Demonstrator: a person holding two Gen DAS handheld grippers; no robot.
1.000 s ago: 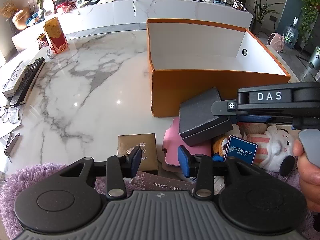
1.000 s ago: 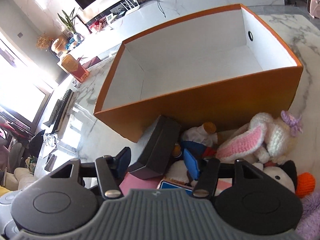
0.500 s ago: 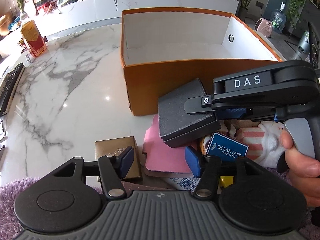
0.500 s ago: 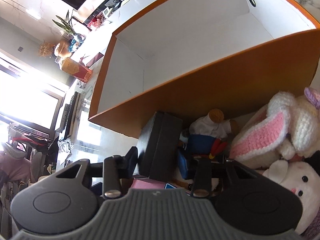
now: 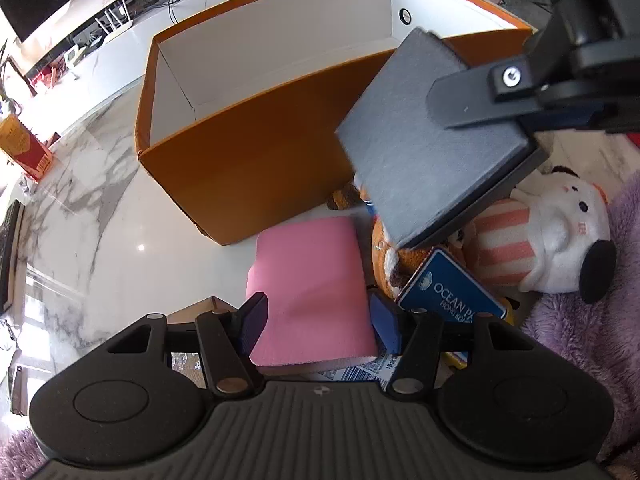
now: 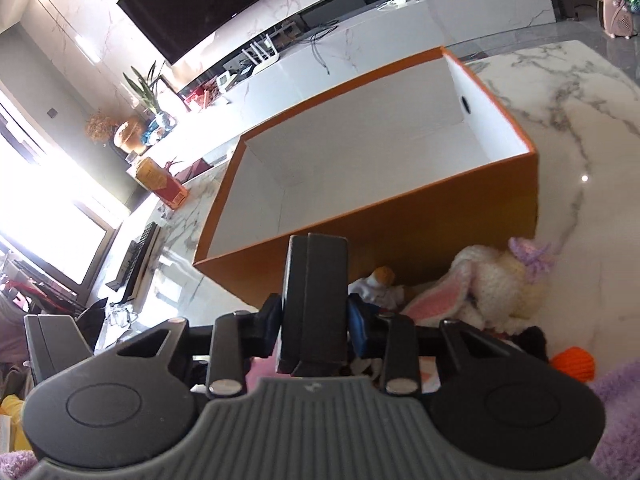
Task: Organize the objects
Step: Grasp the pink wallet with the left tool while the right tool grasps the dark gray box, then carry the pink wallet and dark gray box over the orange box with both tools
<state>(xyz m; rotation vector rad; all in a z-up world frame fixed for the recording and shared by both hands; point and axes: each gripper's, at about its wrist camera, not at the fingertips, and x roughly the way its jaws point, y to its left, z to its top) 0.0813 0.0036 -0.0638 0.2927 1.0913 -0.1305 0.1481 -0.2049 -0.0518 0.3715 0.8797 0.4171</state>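
Orange cardboard, white inside, fills the middle of both views: the large open-topped orange box [image 5: 248, 160] stands on my white marble worktop [image 5: 80, 208] with nothing visible in it. My right tool [image 6: 314, 316] is clamped on a flat dark grey rectangular case [image 6: 314, 280], its blue pads [image 6: 358, 330] against the two broad faces and the jaws closing on it; the left wrist view shows that case [image 5: 424, 136] lifted clear of the pile, tilted, just in front of the box's near wall.

My left tool [image 5: 316, 322] stands released, jaws wide, straddling the near end of a flat pink rectangular pouch [image 5: 312, 284] that lies on the worktop just before the box. I cannot tell whether the pads touch its edges.

Beside the pouch sit a brown plush toy [image 5: 390, 256], partly under the lifted case, a blue card printed "Ocean Park Hong Kong" [image 5: 450, 292], and a white plush animal in a pink-striped shirt [image 5: 540, 236] resting against a purple fluffy rug [image 5: 592, 320]. The right wrist view adds a cream crocheted rabbit with pink ears and a lilac bow [image 6: 492, 292] against the box's near wall.

A red and yellow carton [image 5: 24, 152] stands well apart at the worktop's far left.
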